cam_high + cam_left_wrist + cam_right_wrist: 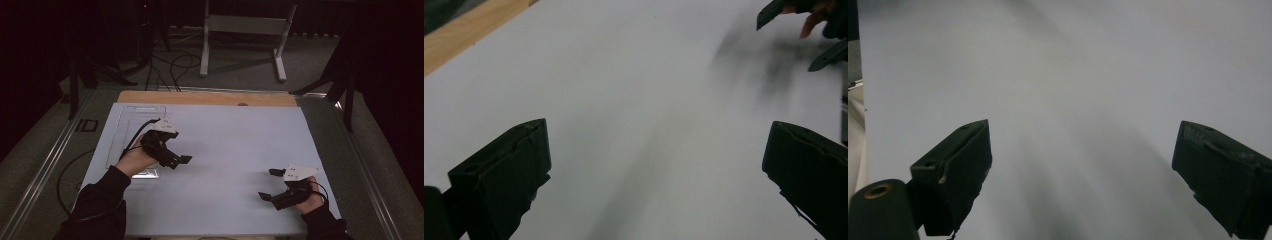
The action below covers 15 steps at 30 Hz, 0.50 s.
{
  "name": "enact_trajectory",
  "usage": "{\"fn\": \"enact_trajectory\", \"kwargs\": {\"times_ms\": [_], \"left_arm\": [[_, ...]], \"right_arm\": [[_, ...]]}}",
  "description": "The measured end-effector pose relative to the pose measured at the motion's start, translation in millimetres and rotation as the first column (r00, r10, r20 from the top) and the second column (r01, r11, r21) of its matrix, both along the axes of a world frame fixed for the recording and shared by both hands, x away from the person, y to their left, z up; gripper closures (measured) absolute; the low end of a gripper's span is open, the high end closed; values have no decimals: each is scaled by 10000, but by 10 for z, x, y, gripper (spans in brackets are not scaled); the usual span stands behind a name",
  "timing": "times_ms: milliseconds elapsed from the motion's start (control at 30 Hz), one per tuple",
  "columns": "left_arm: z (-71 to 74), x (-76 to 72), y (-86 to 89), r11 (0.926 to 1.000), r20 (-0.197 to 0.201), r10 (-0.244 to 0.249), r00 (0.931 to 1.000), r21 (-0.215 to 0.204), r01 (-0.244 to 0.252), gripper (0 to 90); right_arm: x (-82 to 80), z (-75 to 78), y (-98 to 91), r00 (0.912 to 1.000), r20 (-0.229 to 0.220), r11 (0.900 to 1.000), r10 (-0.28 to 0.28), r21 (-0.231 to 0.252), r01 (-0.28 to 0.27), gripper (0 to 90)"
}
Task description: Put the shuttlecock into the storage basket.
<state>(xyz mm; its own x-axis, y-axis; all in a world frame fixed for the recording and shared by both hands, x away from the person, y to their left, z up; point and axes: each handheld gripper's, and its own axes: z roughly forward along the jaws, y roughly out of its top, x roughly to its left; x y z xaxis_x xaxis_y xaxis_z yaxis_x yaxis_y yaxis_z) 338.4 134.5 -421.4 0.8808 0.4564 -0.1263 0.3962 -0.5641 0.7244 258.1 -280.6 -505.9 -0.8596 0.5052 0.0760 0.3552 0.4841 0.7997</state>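
In the high view we see the left gripper (177, 159) at left centre of the frame, held over the white sheet (235, 140) that covers the table, jaws spread wide with nothing between them. The right gripper (269, 184) sits at lower right, jaws likewise spread and empty. A clear tray (117, 131) lies at the sheet's left edge just behind the left hand (134, 160), and a strip of wooden table (200, 97) shows along the far edge.

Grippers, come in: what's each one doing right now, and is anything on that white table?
Left gripper open, empty. Right gripper open, empty. Clear tray far left on white table. Nothing between jaws.
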Motion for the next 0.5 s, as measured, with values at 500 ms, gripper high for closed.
{"fn": "enact_trajectory", "kwargs": {"times_ms": [500], "left_arm": [[-196, -113, -254, 9955, -205, -933, 9954, 144, 936, 0]], "right_arm": [[-4, 2, 6, 9999, 17, 9999, 127, 46, -127, 92]]}}
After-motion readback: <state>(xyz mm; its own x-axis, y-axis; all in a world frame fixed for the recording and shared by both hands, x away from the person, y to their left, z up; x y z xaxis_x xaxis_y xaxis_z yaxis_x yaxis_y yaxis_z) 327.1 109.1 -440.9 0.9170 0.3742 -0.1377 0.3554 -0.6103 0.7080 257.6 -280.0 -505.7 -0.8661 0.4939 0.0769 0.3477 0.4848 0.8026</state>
